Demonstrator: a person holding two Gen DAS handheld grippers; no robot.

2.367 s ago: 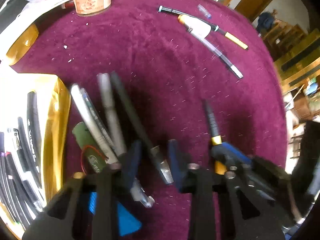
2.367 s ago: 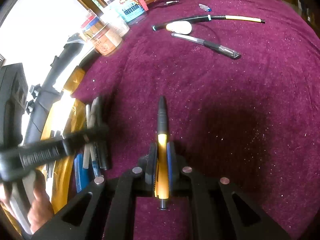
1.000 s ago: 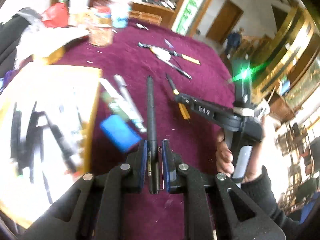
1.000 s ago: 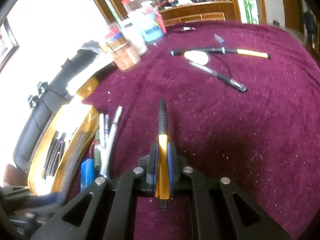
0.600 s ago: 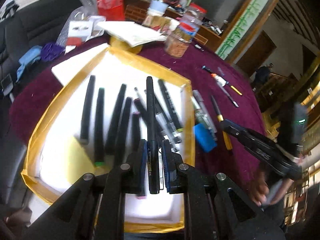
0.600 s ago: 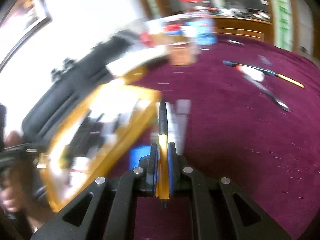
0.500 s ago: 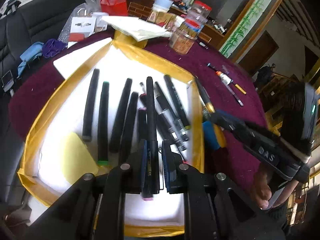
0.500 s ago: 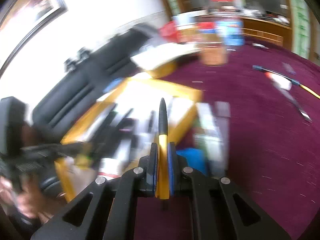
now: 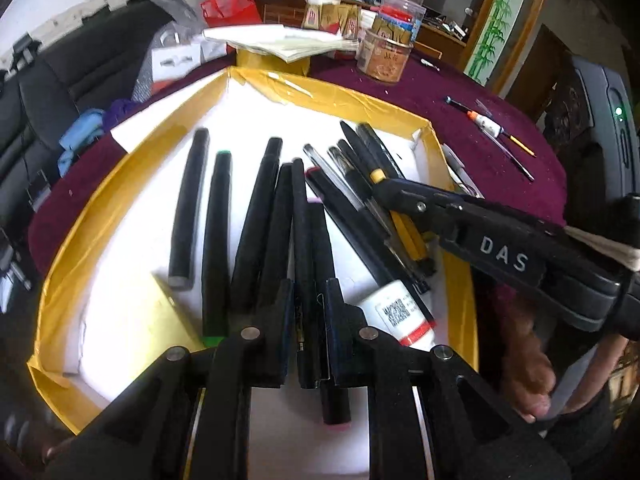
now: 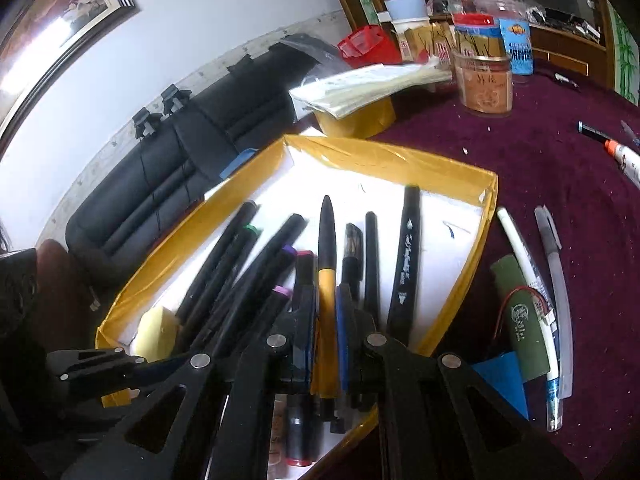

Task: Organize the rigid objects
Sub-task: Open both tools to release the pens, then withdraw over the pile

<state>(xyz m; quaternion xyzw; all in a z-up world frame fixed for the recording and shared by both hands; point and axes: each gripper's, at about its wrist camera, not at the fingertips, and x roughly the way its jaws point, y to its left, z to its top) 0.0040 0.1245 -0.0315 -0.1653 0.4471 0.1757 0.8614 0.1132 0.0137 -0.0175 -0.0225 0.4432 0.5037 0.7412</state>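
Note:
A yellow-rimmed tray [image 9: 132, 148] with a white floor holds several black pens and markers. My left gripper [image 9: 307, 300] is shut on a black pen [image 9: 299, 216] and holds it low over the tray, among the markers. My right gripper [image 10: 326, 304] is shut on a black and yellow pen [image 10: 327, 240] over the same tray [image 10: 400, 156]. In the left wrist view the right gripper [image 9: 400, 196] reaches in from the right with the yellow pen [image 9: 404, 224] above the tray's right side.
On the purple cloth right of the tray lie a green cylinder [image 10: 520, 316], a blue block [image 10: 504, 376], a white pen [image 10: 528, 276] and a grey pen [image 10: 556, 264]. More pens [image 9: 496, 132] lie far right. Jars [image 10: 486, 80] and boxes stand behind.
Both grippers have swung left from the cloth to over the tray, each carrying its pen. They have since lowered closer to the markers in the tray.

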